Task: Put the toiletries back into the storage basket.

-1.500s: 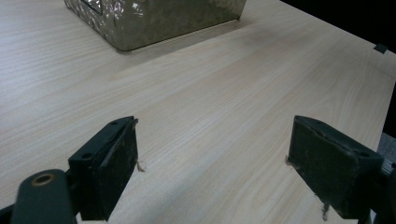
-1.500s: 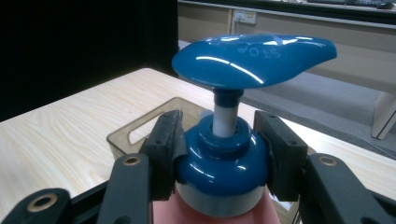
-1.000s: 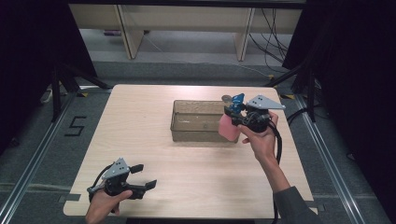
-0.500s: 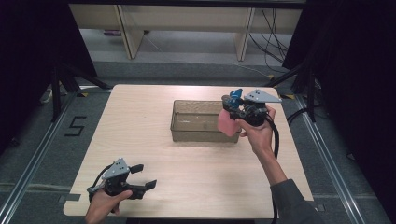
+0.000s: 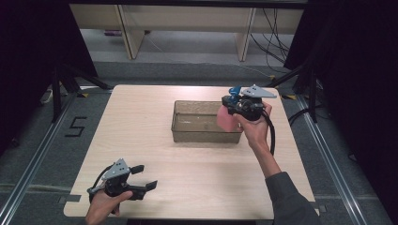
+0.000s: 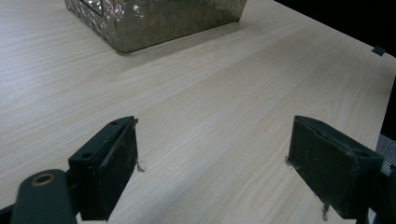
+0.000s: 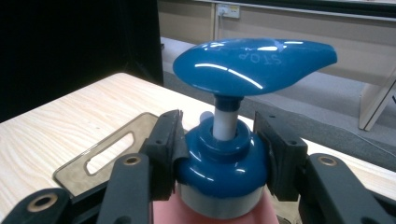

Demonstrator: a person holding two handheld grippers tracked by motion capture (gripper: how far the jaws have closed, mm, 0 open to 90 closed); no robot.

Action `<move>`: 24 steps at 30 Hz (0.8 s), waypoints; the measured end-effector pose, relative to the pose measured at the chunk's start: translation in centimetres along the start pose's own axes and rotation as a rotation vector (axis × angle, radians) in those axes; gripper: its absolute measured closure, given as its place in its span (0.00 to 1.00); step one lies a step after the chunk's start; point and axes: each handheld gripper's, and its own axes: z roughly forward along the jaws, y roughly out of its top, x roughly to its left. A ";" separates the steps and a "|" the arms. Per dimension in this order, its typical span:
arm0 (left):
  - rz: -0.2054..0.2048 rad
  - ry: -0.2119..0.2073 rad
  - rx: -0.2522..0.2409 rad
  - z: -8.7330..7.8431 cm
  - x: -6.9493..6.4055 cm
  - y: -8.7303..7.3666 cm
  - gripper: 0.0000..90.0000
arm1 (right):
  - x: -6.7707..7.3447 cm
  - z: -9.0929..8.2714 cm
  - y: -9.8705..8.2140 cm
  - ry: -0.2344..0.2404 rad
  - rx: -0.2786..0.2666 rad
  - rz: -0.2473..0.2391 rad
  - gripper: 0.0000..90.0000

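Observation:
A pink pump bottle [image 5: 224, 118] with a blue pump head [image 5: 234, 90] hangs over the right end of a clear smoky plastic bin [image 5: 202, 136]. My right gripper [image 5: 233, 104] is shut on its blue collar [image 7: 219, 158], just under the pump head [image 7: 252, 63], which stands upright in the right gripper view. My left gripper [image 5: 145, 177] rests near the table's front left corner, open, with nothing between its jaws. In the left gripper view, bare tabletop lies between the fingers [image 6: 109, 168] and the bin [image 6: 154, 21] stands farther off.
The light wooden table [image 5: 141, 122] has dark floor and metal rails around it. A handle slot in the bin's rim [image 7: 109, 149] shows below the bottle. Shelving legs and cables stand beyond the table's far edge.
My right gripper has carried the bottle a little farther from the person and slightly left, over the bin's right end. The left gripper has not moved.

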 end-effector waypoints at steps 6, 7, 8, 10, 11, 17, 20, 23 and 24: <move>-0.002 0.001 0.001 0.0 0.0 0.0 0.17 | -0.5 0.7 -0.1 -0.013 -0.001 -0.002 0.60; -0.002 0.001 0.001 0.0 0.0 0.0 0.17 | -0.5 0.7 -0.1 -0.013 -0.001 -0.002 0.60; 0.000 0.001 0.002 0.0 0.0 0.0 0.17 | -0.5 0.8 -0.2 -0.023 0.004 0.004 0.60; 0.001 -0.002 0.001 0.0 0.0 0.0 0.17 | -0.6 0.9 -0.2 -0.020 0.008 0.006 0.60; -0.002 0.002 0.001 0.0 0.0 0.0 0.17 | -0.8 1.1 -0.3 -0.024 0.010 -0.009 0.60; -0.005 0.000 -0.005 0.0 0.0 0.0 0.17 | -0.9 1.5 -0.6 -0.023 0.021 0.019 0.60; -0.002 0.001 -0.002 0.0 0.0 0.0 0.17 | -1.0 1.8 -0.7 -0.032 0.025 0.008 0.60; -0.002 0.004 0.001 -0.1 0.0 0.0 0.17 | -1.1 2.0 -0.9 -0.035 0.029 0.011 0.60; -0.003 0.005 0.000 -0.1 0.0 0.0 0.17 | -1.3 2.0 -1.0 -0.049 0.021 -0.020 0.60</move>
